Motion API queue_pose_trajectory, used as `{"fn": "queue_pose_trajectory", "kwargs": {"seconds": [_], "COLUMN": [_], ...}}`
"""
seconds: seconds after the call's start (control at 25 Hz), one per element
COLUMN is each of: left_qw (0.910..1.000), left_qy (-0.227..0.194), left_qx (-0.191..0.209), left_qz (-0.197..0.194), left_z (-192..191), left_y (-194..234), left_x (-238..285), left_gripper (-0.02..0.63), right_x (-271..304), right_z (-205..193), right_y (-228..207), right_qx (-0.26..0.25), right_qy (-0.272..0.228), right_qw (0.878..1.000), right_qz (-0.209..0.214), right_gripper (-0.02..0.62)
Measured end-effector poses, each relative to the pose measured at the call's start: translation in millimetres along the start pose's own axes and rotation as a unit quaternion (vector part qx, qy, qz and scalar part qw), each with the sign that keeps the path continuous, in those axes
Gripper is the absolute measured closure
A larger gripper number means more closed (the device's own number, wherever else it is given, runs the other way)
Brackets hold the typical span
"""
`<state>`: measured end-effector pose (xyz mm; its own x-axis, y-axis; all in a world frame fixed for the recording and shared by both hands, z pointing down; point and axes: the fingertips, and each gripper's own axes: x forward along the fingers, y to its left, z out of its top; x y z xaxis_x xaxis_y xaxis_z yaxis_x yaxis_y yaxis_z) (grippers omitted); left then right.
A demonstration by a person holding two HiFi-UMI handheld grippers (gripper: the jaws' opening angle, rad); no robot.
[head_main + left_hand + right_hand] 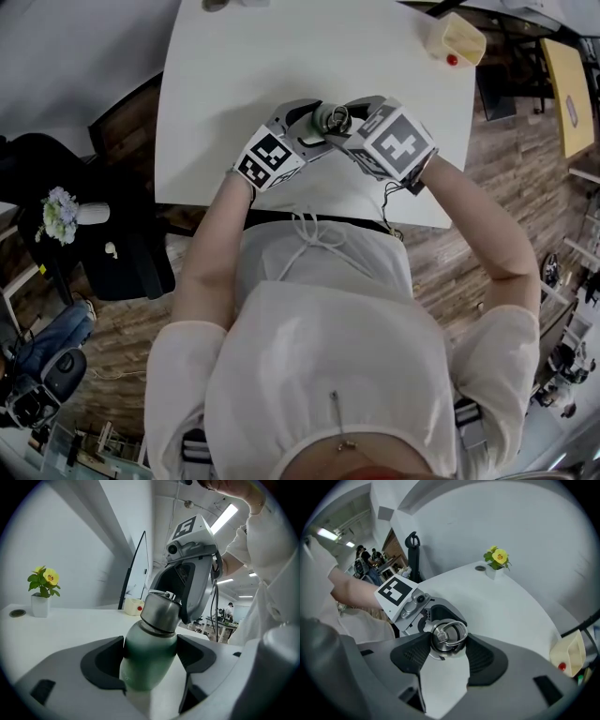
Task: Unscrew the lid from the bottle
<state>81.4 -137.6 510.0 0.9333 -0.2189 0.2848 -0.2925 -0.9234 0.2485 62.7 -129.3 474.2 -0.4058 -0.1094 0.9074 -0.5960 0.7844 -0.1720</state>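
White bench (234, 84) under both claws, which meet over its front-middle. L claw (151, 665) clenched on green bottle (149, 641), pads tight on both sides of body, bottle tilted. R claw (448, 645) grips steel lid (449, 633) w/ wire ring (451, 631) on top; lid sits on bottle.

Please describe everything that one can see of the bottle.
The bottle has a matte green body and a silver metal lid with a wire ring on top. It is held tilted over the white table. The left claw grips its body from both sides. The right claw presses its pads on the lid, which is not yet off.
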Motion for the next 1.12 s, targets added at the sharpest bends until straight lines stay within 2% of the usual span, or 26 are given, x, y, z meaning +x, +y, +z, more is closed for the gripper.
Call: {"fn": "queue_pose_trajectory", "kwargs": {"seconds": [0.16,0.28,0.4,0.68,0.8,0.96,1.12], "left_qw": [1.0000,1.0000,1.0000,1.0000,1.0000,0.9999,0.9999], "left_qy": [-0.001,-0.002,0.001,0.003,0.002,0.003,0.008], "left_qx": [-0.001,-0.001,-0.002,-0.003,-0.006,-0.007,-0.006], "left_qz": [-0.002,-0.003,-0.003,-0.006,-0.007,-0.008,-0.011], "left_z": [-0.4,-0.4,-0.8,-2.0,-1.6,0.0,0.1], "left_y": [0.1,0.9,0.5,0.5,1.1,0.4,0.1], "left_x": [0.0,0.3,0.9,0.5,1.3,1.1,1.0], "left_gripper": [0.242,0.242,0.242,0.241,0.241,0.239,0.239], "right_x": [0.7,0.7,0.9,0.7,-3.8,-18.0,-29.8], "right_z": [-0.5,-0.1,-1.9,-2.4,-1.5,4.4,3.0], "right_y": [2.5,6.2,6.7,7.4,6.4,5.9,-6.2], "right_qx": [-0.110,-0.202,-0.248,-0.295,-0.302,-0.286,-0.256], "right_qy": [0.035,0.066,0.090,0.099,0.102,0.091,0.077], "right_qw": [0.993,0.976,0.963,0.948,0.946,0.952,0.962], "right_qz": [0.027,0.045,0.058,0.058,0.057,0.064,0.052], "right_gripper": [0.350,0.350,0.350,0.350,0.350,0.350,0.350]}}
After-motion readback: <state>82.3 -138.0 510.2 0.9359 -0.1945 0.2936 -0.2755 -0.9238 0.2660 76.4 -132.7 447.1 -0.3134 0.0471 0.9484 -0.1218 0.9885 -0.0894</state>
